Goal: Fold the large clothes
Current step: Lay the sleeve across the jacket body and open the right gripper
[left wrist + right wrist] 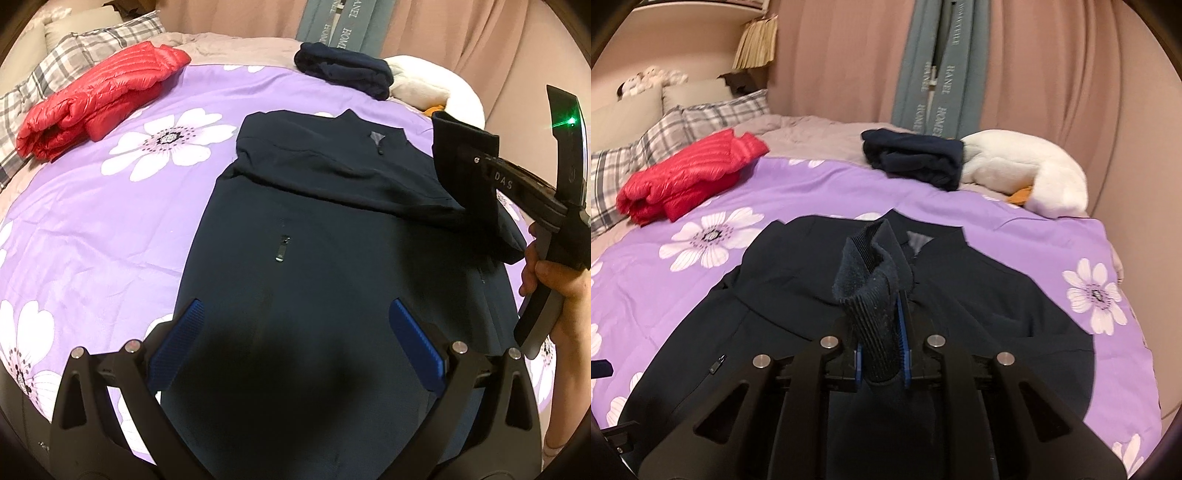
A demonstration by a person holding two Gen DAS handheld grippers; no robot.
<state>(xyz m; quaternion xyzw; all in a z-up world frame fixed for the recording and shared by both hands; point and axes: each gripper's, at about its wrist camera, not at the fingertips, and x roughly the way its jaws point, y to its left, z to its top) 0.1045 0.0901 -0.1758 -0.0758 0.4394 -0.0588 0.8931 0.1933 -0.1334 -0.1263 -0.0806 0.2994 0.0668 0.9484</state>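
Note:
A dark navy jacket (314, 221) lies front up on the purple flowered bedspread (110, 221), with one sleeve folded across its chest. My left gripper (297, 306) hovers open above the jacket's lower half, blue pads (177, 339) wide apart with nothing between them. In the right wrist view my right gripper (881, 325) is shut on the ribbed sleeve cuff (871, 280), which sticks up between its pads over the jacket (979, 295). The left wrist view shows that right gripper (476, 159) at the right edge, held by a hand (554, 280), lifting the sleeve end above the jacket's shoulder.
A folded red down jacket (99, 96) lies at the far left by plaid pillows (92, 44). A folded navy garment (343, 68) and a white plush toy (436, 85) sit at the far edge. Pink curtains (1034, 92) hang behind the bed.

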